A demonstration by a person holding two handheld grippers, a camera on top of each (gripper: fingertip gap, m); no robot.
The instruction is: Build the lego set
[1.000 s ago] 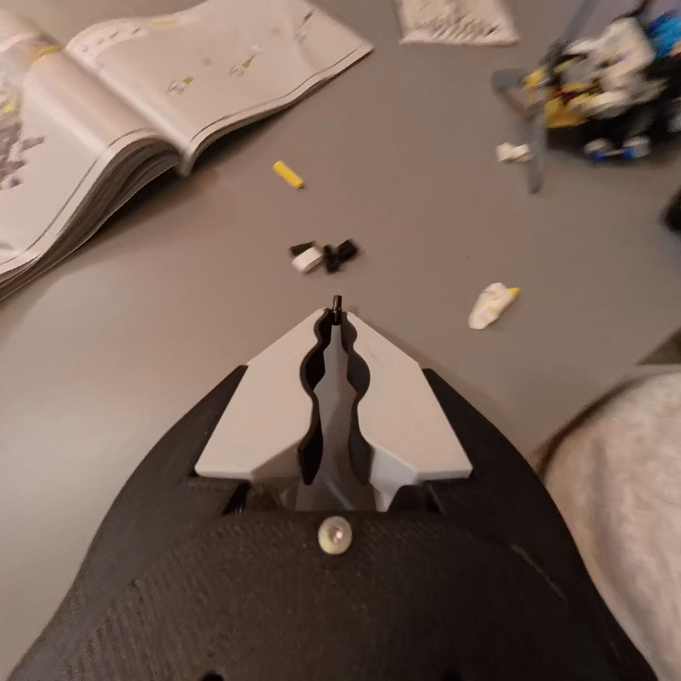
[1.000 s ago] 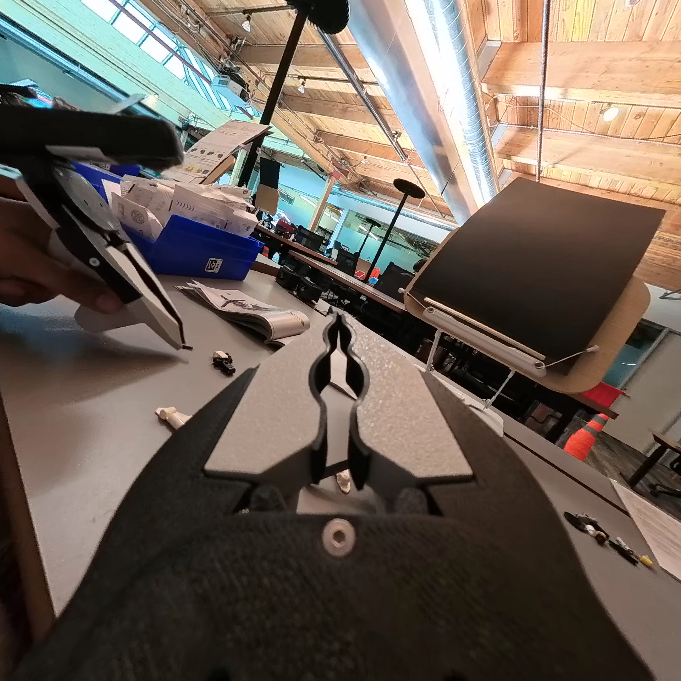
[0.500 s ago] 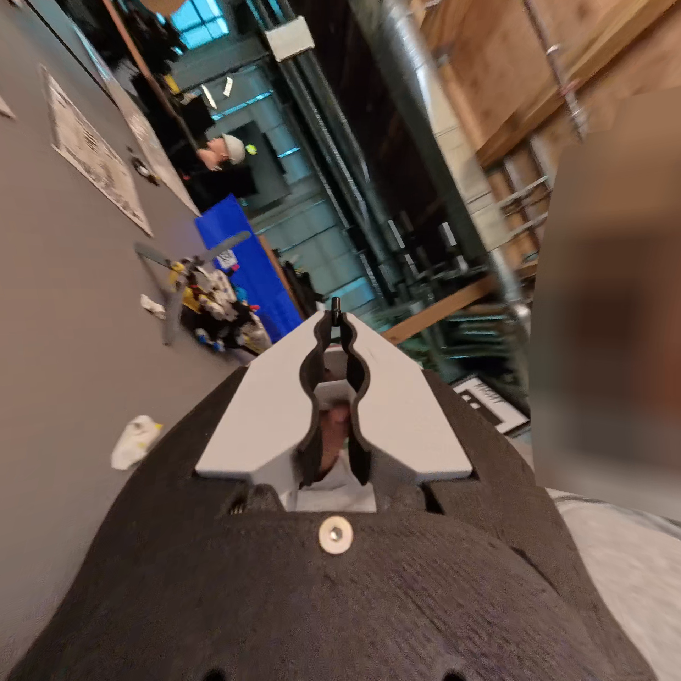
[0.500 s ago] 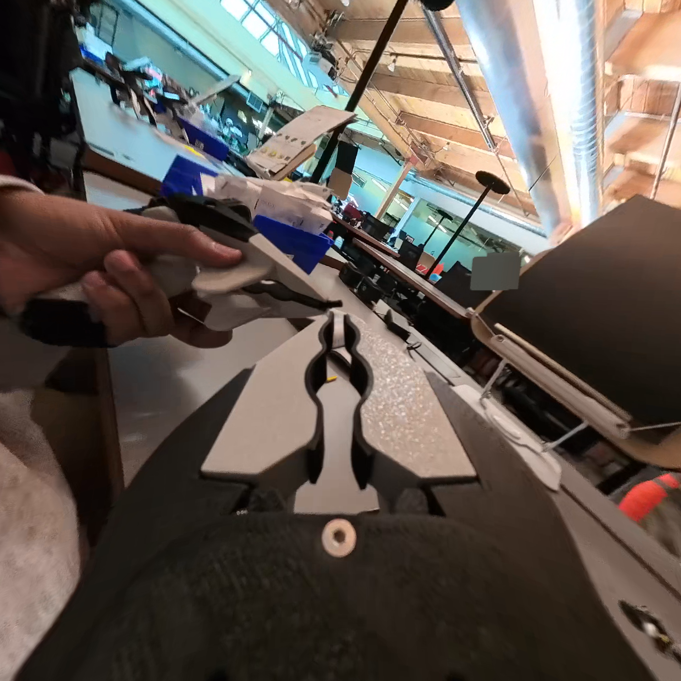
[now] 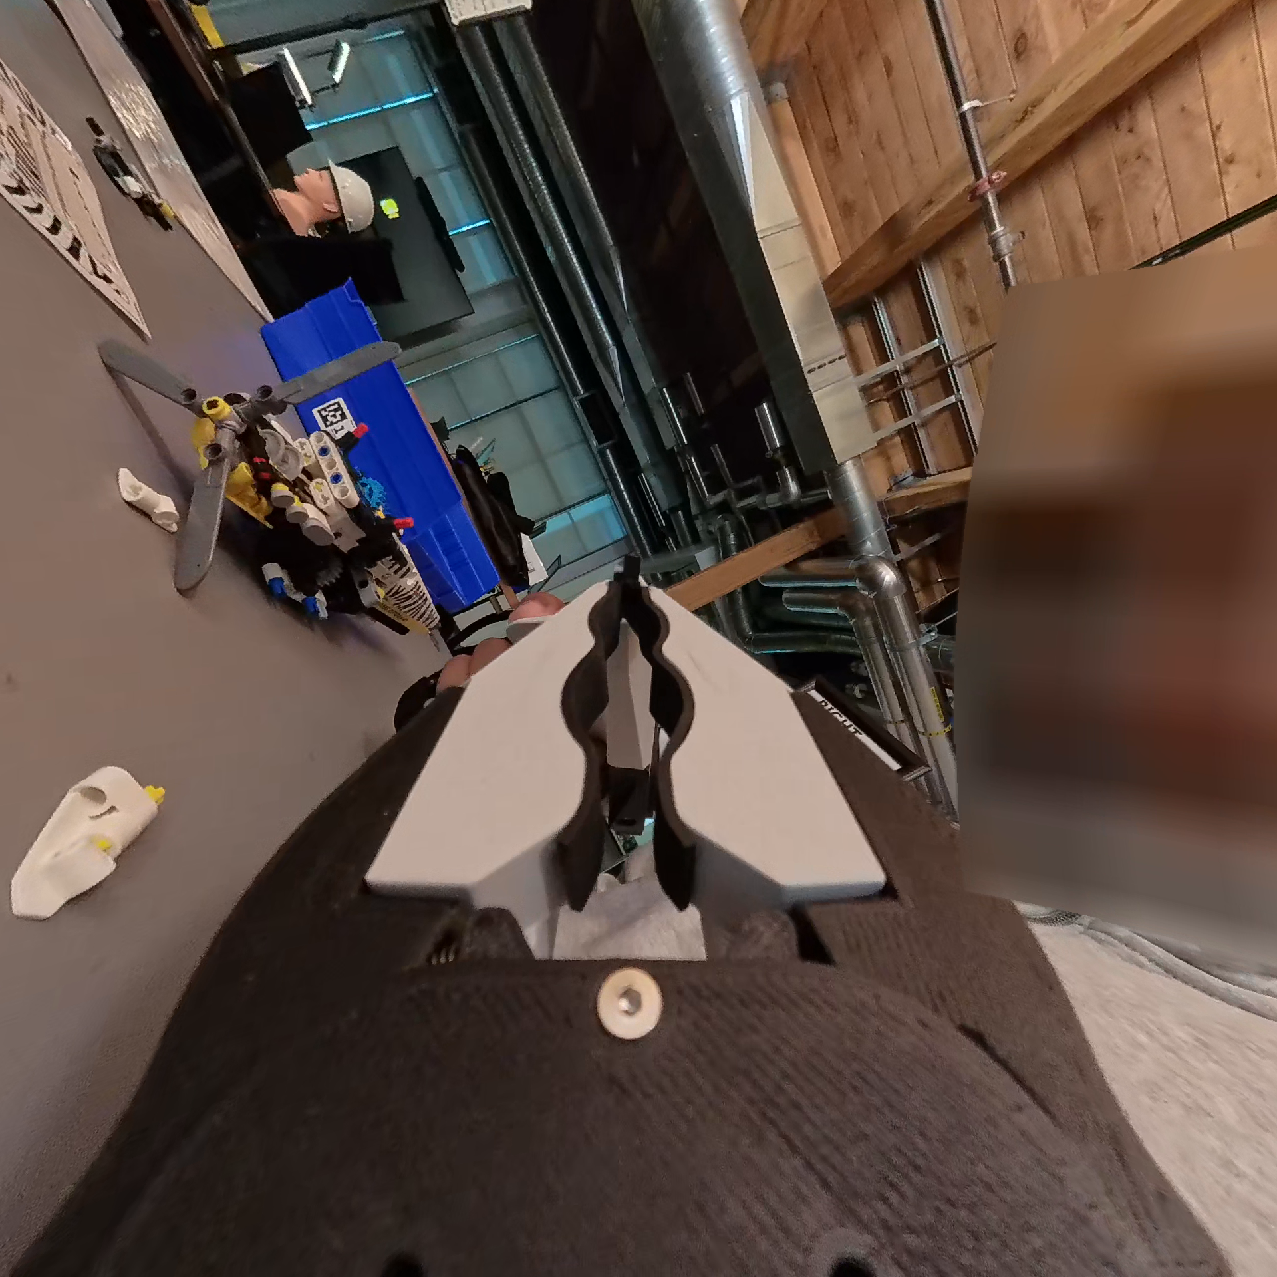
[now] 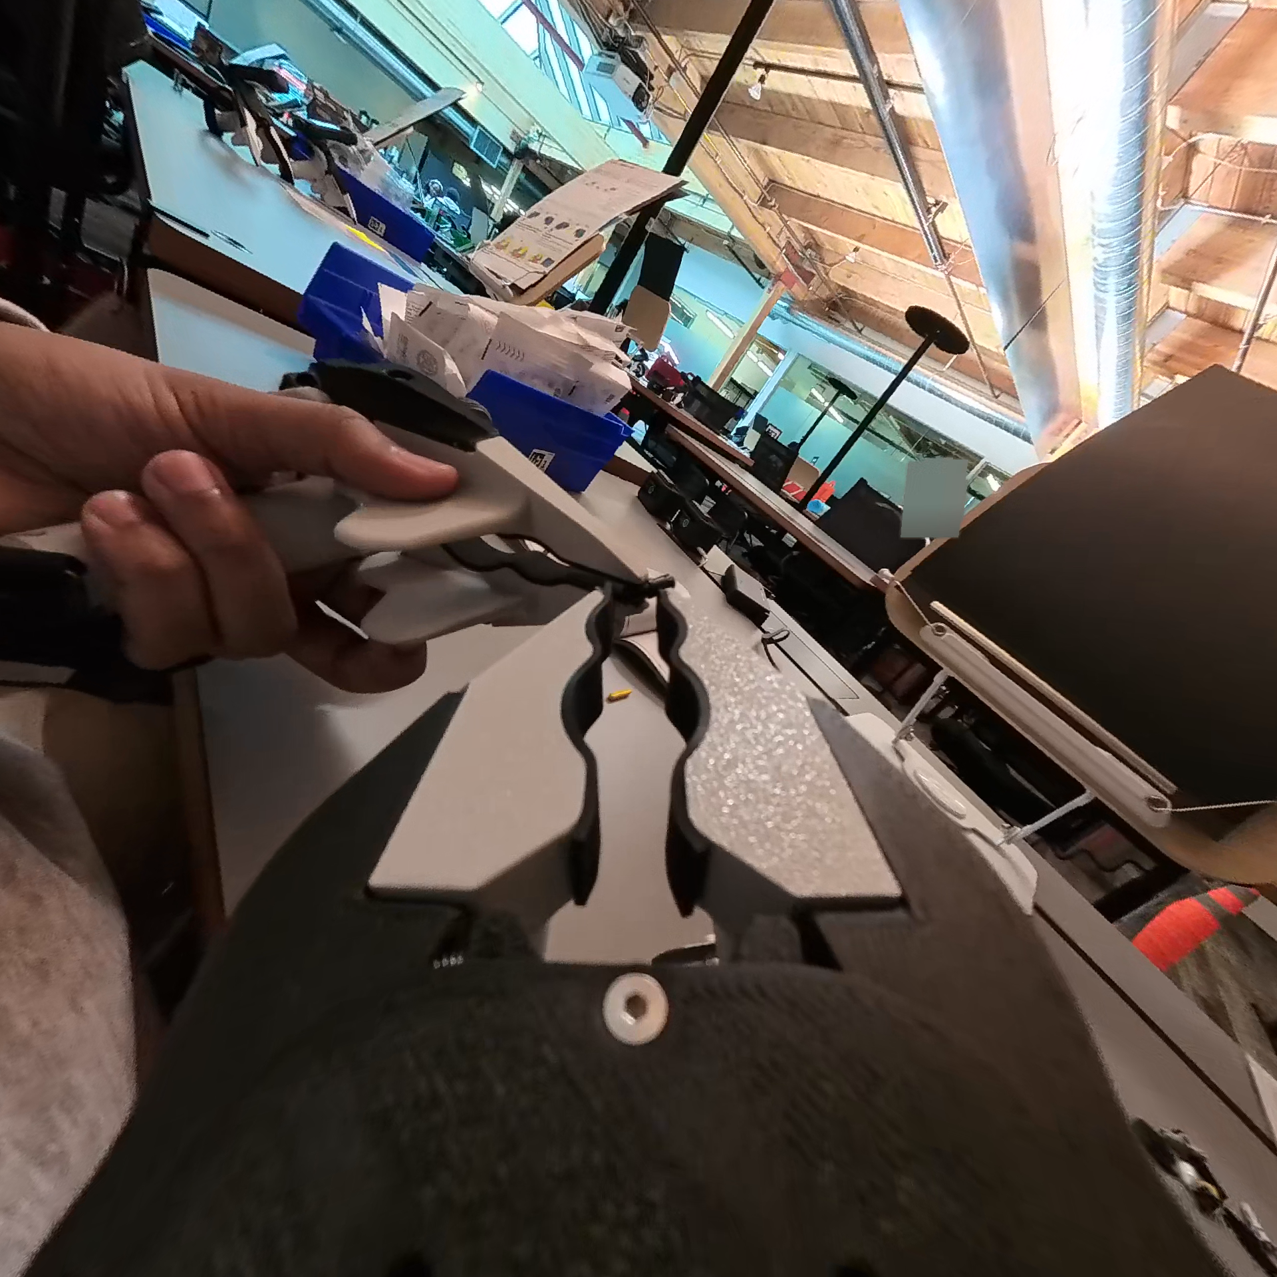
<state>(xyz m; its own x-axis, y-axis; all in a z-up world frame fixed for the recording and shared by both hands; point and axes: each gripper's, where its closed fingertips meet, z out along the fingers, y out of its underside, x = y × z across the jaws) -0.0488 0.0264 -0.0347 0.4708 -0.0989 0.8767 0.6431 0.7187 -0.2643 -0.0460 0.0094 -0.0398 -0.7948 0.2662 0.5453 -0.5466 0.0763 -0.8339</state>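
The left gripper [image 5: 630,579] is pinching a tiny black peg [image 5: 630,568] right at its tips, with its two fingers pressed together on it. In the right wrist view the same left gripper [image 6: 639,579] is being held up off the grey table [image 6: 304,732] by a hand [image 6: 173,525], and the black peg [image 6: 655,582] is sticking out past its tips. The peg's long way is running straight on from the fingers, pointing toward the tips of the right gripper [image 6: 634,608].

The right gripper is standing a little open, with a gap between its fingers, and it is holding nothing. Its tips are sitting just under the peg; I cannot tell if they are touching it.

The lego model [image 5: 304,497] is resting on the table [image 5: 103,663], well apart from both grippers. Its grey rotor blades [image 5: 200,525] are spreading out flat. A white curved piece [image 5: 76,839] is lying near it, and a small yellow piece [image 6: 618,694] is lying on the table too.
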